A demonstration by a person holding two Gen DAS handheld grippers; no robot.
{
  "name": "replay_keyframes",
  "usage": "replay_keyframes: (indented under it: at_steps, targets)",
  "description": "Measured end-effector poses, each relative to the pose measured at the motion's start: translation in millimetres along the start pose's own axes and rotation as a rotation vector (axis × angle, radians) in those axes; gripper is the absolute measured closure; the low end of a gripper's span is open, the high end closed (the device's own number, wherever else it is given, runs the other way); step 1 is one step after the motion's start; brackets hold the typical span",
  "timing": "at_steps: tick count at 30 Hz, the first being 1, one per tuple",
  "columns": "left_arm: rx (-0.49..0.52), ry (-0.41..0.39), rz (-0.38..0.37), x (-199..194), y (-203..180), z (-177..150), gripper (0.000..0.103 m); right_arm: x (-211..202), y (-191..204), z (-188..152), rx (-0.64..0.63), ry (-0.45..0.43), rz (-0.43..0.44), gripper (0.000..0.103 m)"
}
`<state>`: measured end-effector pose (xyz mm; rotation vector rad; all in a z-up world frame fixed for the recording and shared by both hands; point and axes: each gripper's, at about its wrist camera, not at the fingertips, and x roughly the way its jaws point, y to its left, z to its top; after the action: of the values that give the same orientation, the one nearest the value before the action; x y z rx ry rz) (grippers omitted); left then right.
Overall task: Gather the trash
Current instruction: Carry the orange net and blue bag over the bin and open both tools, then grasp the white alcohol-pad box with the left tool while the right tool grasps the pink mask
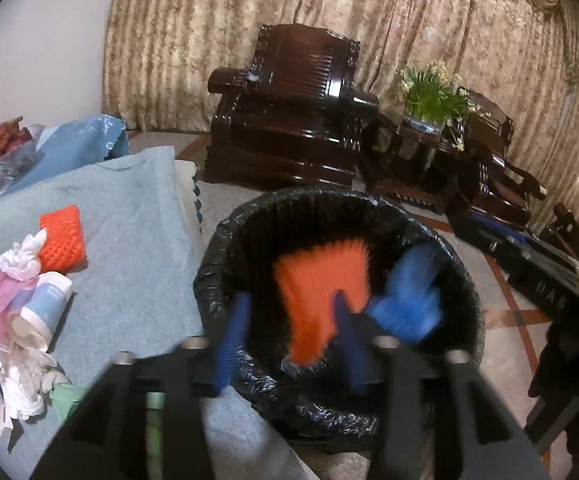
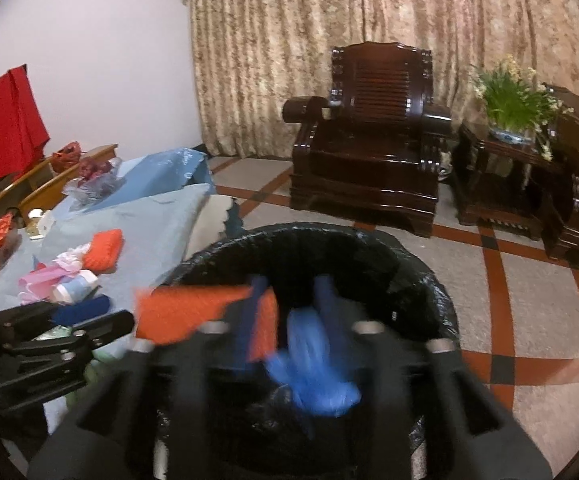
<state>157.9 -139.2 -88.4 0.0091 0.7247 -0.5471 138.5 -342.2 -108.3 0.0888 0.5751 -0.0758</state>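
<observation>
Both claws hang over the round bin lined with a black plastic bag (image 1: 225,280). The left claw (image 1: 289,336) stands partly open, its blue fingers (image 1: 231,340) apart, and the blurred orange foam net (image 1: 321,296) lies between them, apparently loose. The right claw (image 2: 289,316) is likewise partly open above the crumpled blue plastic glove (image 2: 313,372) (blurred, seemingly unpinched). More litter, a white paper cup (image 1: 39,312) among it, lies on the pale blue cloth-covered tabletop (image 1: 137,280).

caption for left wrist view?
Open left gripper releases orange foam net beside blue plastic glove over black-lined bin.
</observation>
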Motion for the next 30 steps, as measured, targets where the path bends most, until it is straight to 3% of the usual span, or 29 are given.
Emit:
replay_keyframes:
  at_steps: [2, 3, 6, 8, 11, 16, 21, 25, 30]
  targets:
    - [0.001, -0.008, 0.008, -4, 3, -1, 0.049, -1, 2, -2, 0.002, -0.005, -0.005, 0.050]
    - [-0.002, -0.015, 0.017, -7, 5, -1, 0.044, -2, 4, -2, 0.000, -0.007, -0.008, 0.038]
    - [-0.015, -0.053, 0.054, -21, 15, -1, 0.033, -7, 13, 0, -0.014, -0.038, -0.013, 0.019]
    - [-0.020, -0.079, 0.088, -32, 22, -2, 0.028, -9, 24, 2, -0.034, -0.059, -0.001, 0.012]
    - [-0.032, -0.124, 0.156, -54, 40, -7, 0.022, -10, 44, 5, -0.046, -0.066, 0.053, 0.011]
    - [-0.059, -0.177, 0.335, -93, 83, -26, 0.020, -3, 88, 7, -0.079, -0.063, 0.157, 0.010]
    - [-0.101, -0.180, 0.512, -121, 136, -51, 0.020, 3, 138, 3, -0.116, -0.056, 0.248, 0.010]
    - [-0.176, -0.146, 0.584, -128, 171, -72, 0.020, 11, 176, -4, -0.153, -0.040, 0.298, 0.010]
    - [-0.266, -0.109, 0.618, -123, 205, -91, 0.020, 23, 204, -13, -0.189, -0.035, 0.321, 0.010]
